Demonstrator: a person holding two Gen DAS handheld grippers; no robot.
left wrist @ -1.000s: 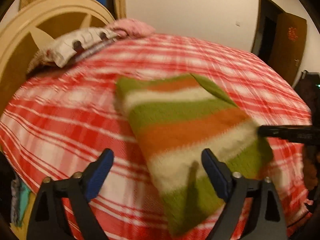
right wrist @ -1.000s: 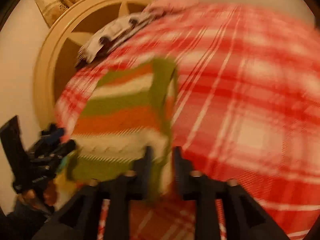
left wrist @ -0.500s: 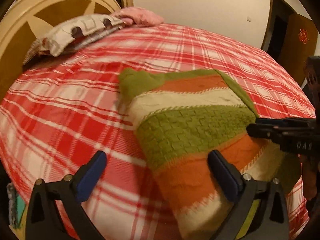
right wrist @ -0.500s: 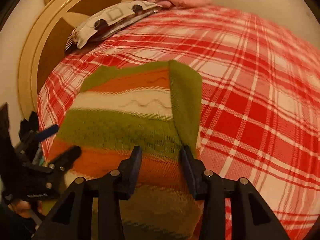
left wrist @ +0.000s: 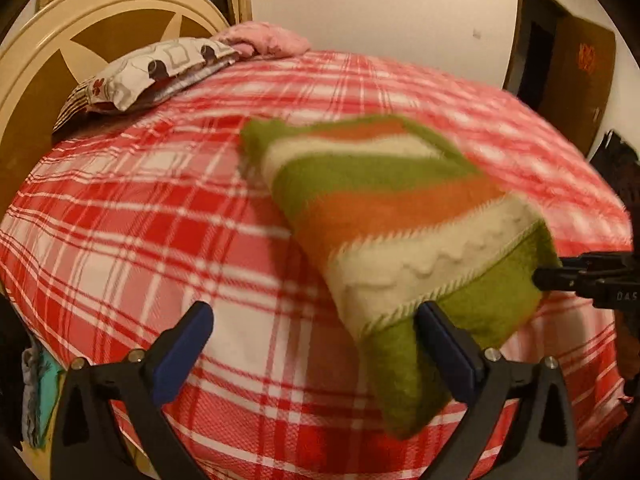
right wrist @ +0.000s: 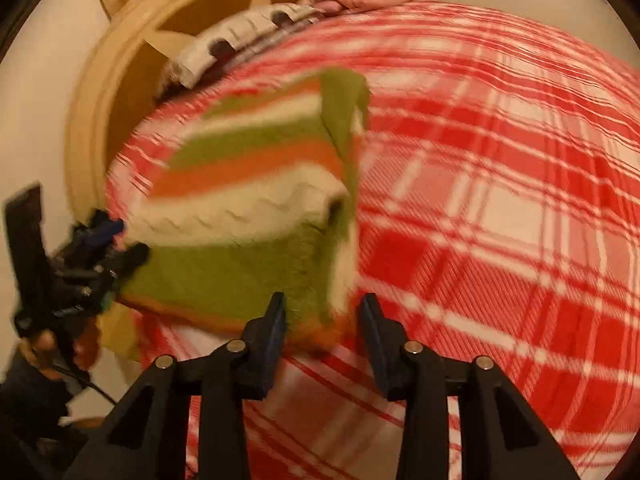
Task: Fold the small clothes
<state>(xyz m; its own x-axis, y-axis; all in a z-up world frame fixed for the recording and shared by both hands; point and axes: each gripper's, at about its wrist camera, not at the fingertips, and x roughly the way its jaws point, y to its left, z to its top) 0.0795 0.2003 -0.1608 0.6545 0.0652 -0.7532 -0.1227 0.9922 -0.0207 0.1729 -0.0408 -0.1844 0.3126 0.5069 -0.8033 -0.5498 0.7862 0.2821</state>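
On the bed (left wrist: 168, 240), striped sweater (left wrist: 400, 216) lies diagonally.

Warm, dim indoor light; both fisheye views bend at dark edges, the right wrist's badly motion-blurred.

The folded green, orange and cream striped knit garment (left wrist: 400, 216) lay on the red-and-white plaid bedspread (left wrist: 160, 240), toward its near edge. Behind it, at the bed's far end, a patterned white pillow (left wrist: 160, 64) rested against the round cream wooden headboard (left wrist: 60, 40) (a pink cloth (left wrist: 268, 40) just right of the pillow).
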